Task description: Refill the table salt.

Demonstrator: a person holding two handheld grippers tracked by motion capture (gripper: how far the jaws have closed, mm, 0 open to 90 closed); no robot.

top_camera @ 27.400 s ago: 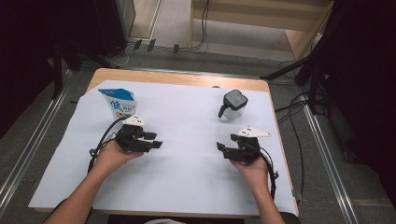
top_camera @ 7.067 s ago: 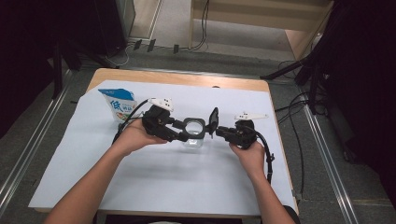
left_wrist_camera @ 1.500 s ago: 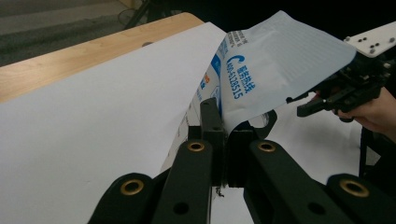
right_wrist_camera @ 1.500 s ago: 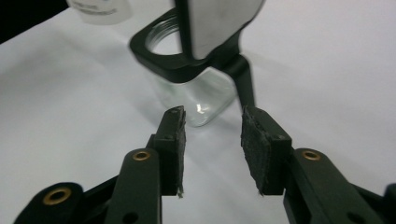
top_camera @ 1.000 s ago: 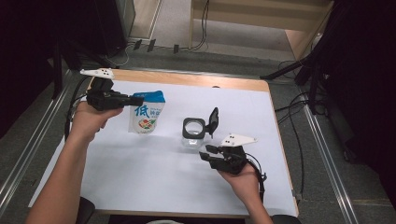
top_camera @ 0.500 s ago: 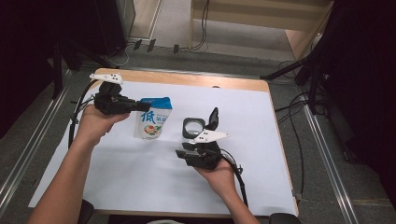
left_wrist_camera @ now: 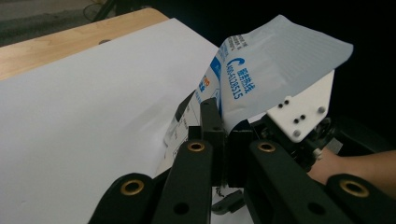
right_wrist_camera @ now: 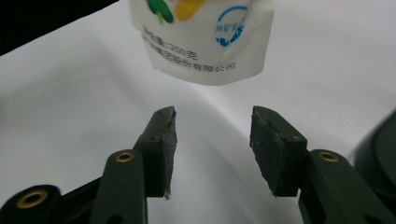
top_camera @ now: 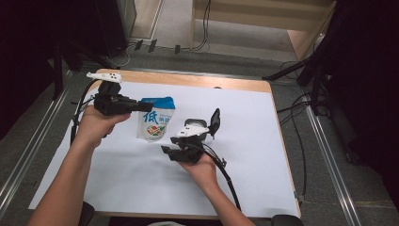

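A blue-and-white pouch [top_camera: 155,121] with printed characters hangs upright over the white sheet, its bottom close to the surface. My left gripper [top_camera: 147,107] is shut on the pouch's top edge; in the left gripper view the jaws pinch the pouch [left_wrist_camera: 271,70] at its rim, under my left gripper [left_wrist_camera: 223,135]. My right gripper [top_camera: 165,150] sits low in front of the pouch, pointing left toward its bottom corner. Its jaws have just been opening. In the right gripper view my right gripper [right_wrist_camera: 215,140] is open with nothing between the pads, and the pouch's lower edge [right_wrist_camera: 205,46] is just beyond them.
A jar with a raised black lid [top_camera: 214,121] stands right behind my right hand; its dark edge [right_wrist_camera: 380,154] shows at the right of the right gripper view. The white sheet [top_camera: 263,155] covers the wooden table [top_camera: 197,81]. Cables trail from both grippers.
My right gripper has moved left, from in front of the jar to just below the pouch, and its jaws stand wider. The left hand and pouch have barely shifted.
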